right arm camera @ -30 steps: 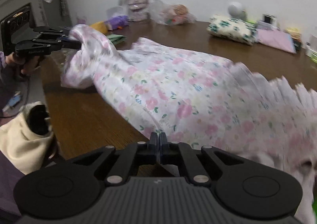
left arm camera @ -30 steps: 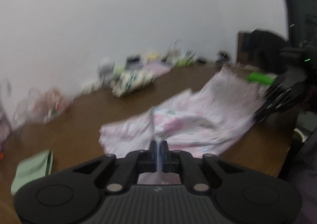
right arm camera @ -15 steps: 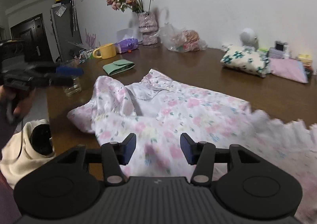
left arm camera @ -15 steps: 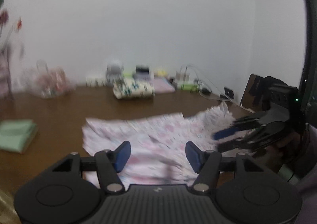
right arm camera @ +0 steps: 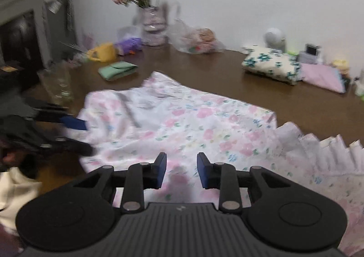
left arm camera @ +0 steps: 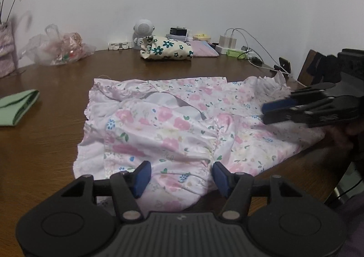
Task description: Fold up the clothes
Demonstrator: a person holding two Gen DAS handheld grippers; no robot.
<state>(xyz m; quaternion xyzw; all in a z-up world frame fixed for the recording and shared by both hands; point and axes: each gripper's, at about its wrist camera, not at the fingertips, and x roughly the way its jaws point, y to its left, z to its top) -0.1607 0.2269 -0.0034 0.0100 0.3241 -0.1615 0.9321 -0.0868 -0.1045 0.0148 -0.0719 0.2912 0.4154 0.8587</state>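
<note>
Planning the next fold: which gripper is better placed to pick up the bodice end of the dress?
Left. The left gripper hangs open right over the bodice end of the floral dress; the right gripper, jaws closing on nothing, sits over the skirt.

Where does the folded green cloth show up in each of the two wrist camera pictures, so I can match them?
Left wrist view: the folded green cloth lies at the far left edge, on the brown table, left of the pink floral dress.
Right wrist view: the green cloth sits upper left of centre, beyond the dress, near a yellow mug.
Shared landmark: the flowered cream bundle by the wall.
</note>
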